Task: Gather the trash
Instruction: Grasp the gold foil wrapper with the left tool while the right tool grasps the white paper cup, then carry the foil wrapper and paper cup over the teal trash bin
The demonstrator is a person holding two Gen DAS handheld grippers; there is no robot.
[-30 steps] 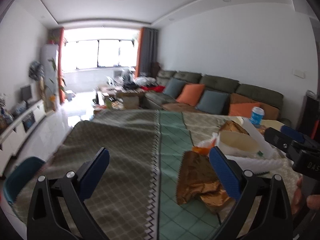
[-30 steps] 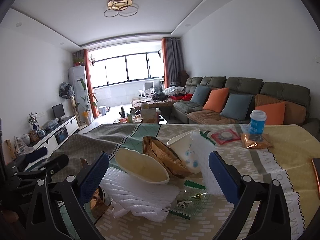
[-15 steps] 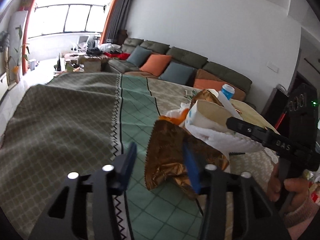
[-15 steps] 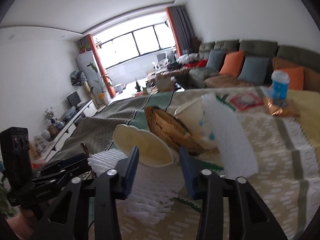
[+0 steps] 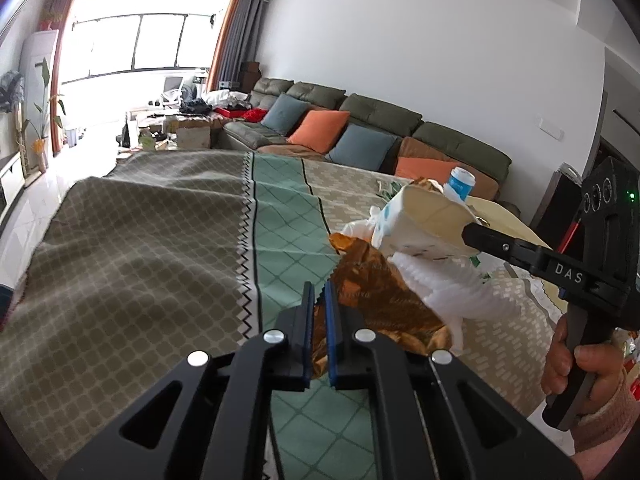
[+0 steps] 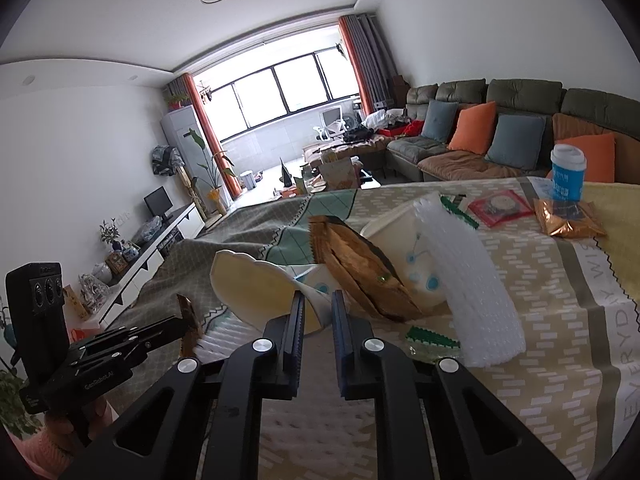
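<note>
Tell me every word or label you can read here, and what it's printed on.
"DAS": white letters on the right tool's black arm.
"GenRobot.AI": on the left tool's body.
"EVERYD" and "WIS": partial words woven into the tablecloth.
Blue cup: white print, too blurred.
Gold wrapper: embossed letters, illegible.

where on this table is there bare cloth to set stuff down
Bare: the olive-brown diamond-patterned cloth left of the green checked stripe. Crowded: right of it, the gold foil wrapper, cream paper cup, white foam sheet, blue-labelled cup.
</note>
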